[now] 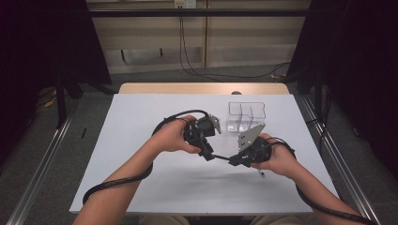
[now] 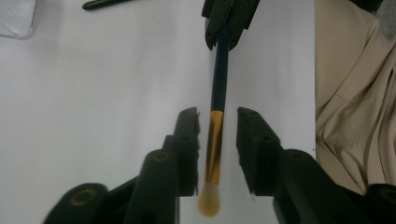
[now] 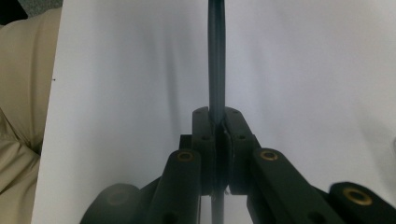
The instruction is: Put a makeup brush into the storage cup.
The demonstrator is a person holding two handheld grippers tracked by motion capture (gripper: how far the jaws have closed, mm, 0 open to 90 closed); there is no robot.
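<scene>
Above the middle of the white table (image 1: 141, 187), in the high view, both grippers meet, a slim dark-handled makeup brush (image 1: 221, 158) bridging them; a clear plastic divided organizer (image 1: 246, 117) stands toward the far right corner. Seen from the left gripper (image 2: 217, 126) view, its jaws stand parted beside the brush's gold ferrule, pads not pressing. Seen from the right gripper (image 3: 216, 122) view, the jaws are clamped on the handle. My advice: keep that clamp firm and draw the left gripper straight back, clear of the bristles.

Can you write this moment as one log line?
right gripper: shut on brush handle | left gripper: open around brush ferrule | clear organizer: behind
</scene>
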